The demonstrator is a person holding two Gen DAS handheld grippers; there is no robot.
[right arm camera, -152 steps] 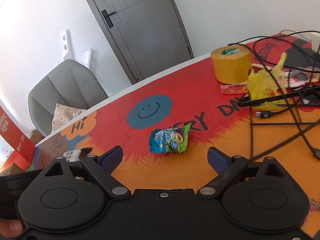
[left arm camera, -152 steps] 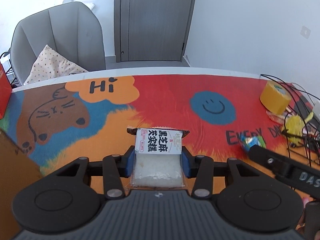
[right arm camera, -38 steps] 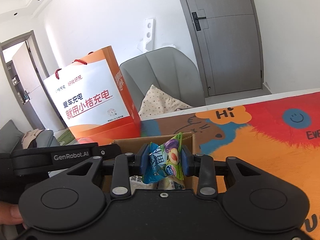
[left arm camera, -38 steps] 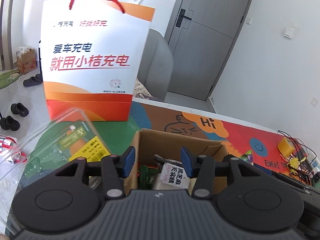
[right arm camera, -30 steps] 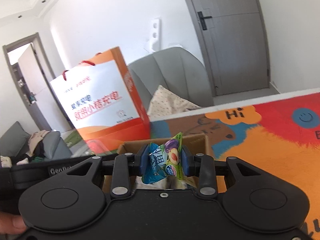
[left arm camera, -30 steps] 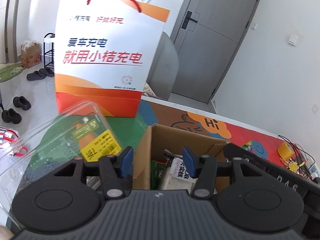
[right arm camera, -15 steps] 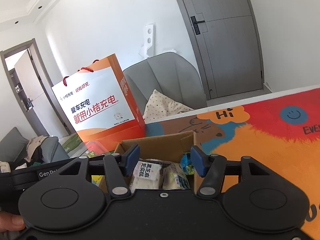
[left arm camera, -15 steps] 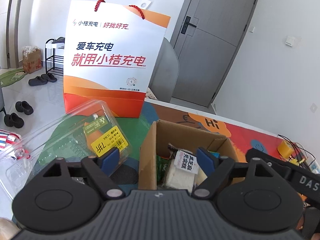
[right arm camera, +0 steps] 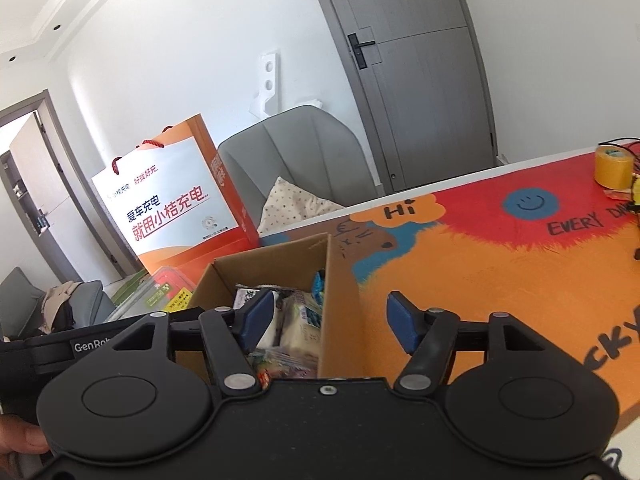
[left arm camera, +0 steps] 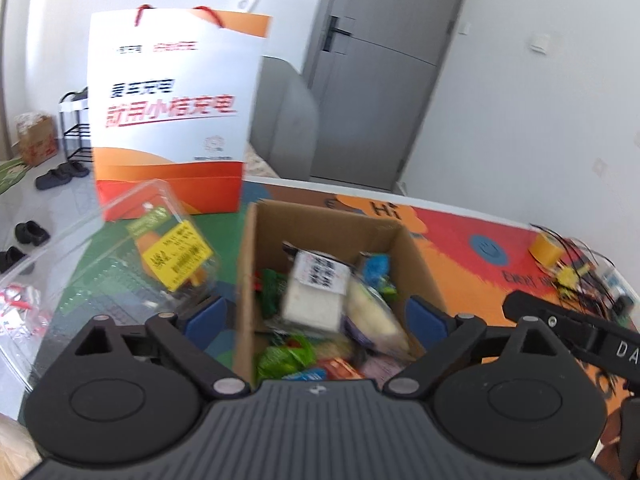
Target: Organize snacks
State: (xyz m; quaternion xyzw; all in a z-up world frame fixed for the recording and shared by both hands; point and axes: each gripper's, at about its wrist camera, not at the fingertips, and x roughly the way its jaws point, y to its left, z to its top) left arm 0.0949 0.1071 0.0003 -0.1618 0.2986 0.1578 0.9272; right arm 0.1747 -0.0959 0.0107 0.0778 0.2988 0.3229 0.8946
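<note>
Snacks fill the cardboard box (both grippers opening, empty).

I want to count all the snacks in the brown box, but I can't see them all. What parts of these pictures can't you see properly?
- Bottom of the brown cardboard box: left wrist view, hidden by piled packets and the left gripper, jaws opening, nothing between.
- White packet's label: blurred, unreadable.
- Box contents: right wrist view, mostly behind the right gripper, jaws opening, empty.
- Tangled black cables: cut off at the right edge.
</note>
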